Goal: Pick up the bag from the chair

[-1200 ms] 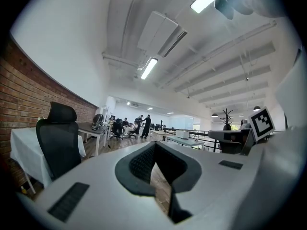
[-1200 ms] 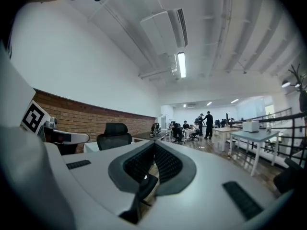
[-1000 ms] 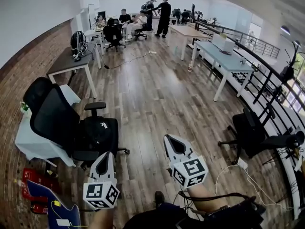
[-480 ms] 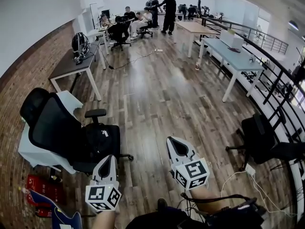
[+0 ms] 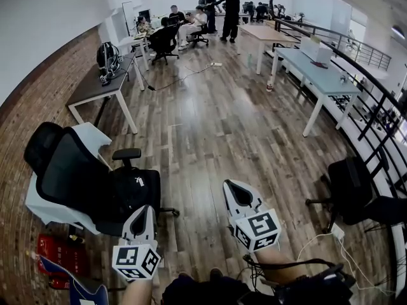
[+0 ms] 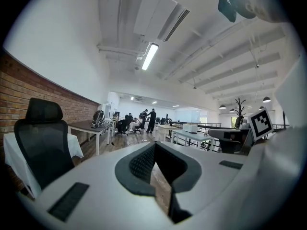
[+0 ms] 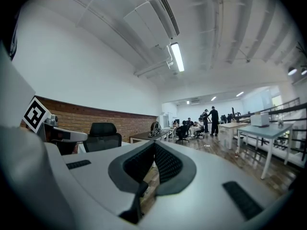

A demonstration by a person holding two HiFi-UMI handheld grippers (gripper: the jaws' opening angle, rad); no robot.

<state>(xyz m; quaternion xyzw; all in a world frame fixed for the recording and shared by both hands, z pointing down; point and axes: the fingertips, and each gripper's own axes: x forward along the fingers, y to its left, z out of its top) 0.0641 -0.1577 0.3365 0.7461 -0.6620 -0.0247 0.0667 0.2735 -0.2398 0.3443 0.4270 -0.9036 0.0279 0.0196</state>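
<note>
A black bag with a small white mark lies on the seat of a black office chair at the left of the head view. My left gripper hovers just in front of the chair's seat, below the bag in the picture, shut with nothing in it. My right gripper is held over the wooden floor to the right of the chair, also shut and empty. The chair's back fills the left of the left gripper view. It shows small in the right gripper view. Neither gripper view shows the bag.
A white-draped table stands behind the chair, with a red box on the floor beside it. A desk with a helmet is further back. Long tables, a railing and a second black chair line the right. People gather far off.
The head view has shifted a little, so the chair and bag sit slightly lower and the right-hand chair further right. Both grippers stay shut in nearly the same places.
</note>
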